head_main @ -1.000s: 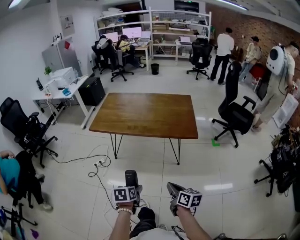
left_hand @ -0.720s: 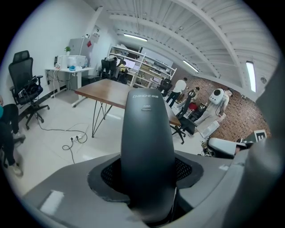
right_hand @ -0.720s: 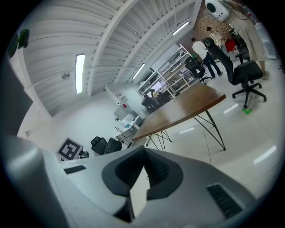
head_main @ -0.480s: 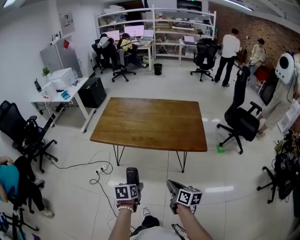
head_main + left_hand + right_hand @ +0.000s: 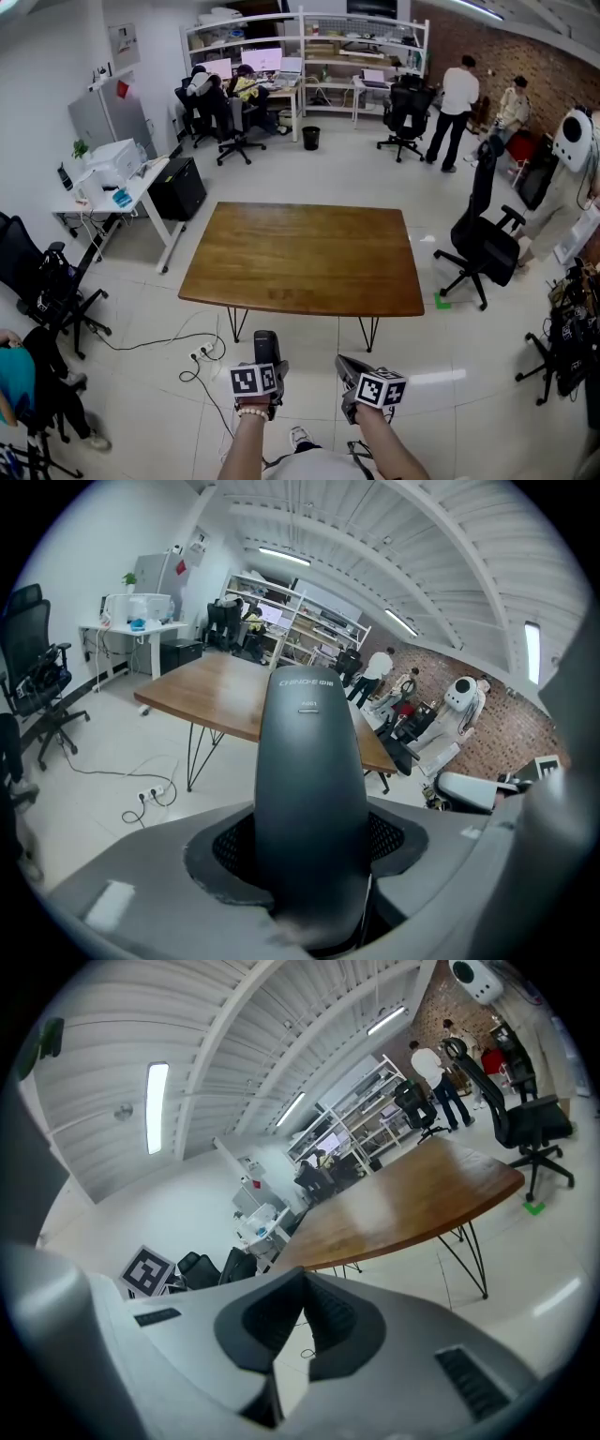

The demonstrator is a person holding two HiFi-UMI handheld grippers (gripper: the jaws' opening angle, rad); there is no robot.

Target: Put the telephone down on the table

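Note:
A black telephone handset (image 5: 309, 789) stands upright between the jaws of my left gripper (image 5: 309, 850), which is shut on it. In the head view the handset (image 5: 266, 345) sticks up from the left gripper (image 5: 265, 364) at the bottom, over the white floor. My right gripper (image 5: 350, 370) is beside it, shut with nothing in it; its pads (image 5: 328, 1321) meet at the tips. The brown wooden table (image 5: 300, 258) on thin black legs stands ahead of both grippers, a short way off, with a bare top (image 5: 216, 691) (image 5: 412, 1199).
A power strip and cables (image 5: 202, 352) lie on the floor by the table's near left leg. A black office chair (image 5: 487, 244) stands right of the table, another (image 5: 42, 281) far left. A white desk with a printer (image 5: 112, 164) is at left. People stand and sit at the back.
The table has come nearer and lower in the head view as both grippers moved toward it together. The handset stays held in the left gripper.

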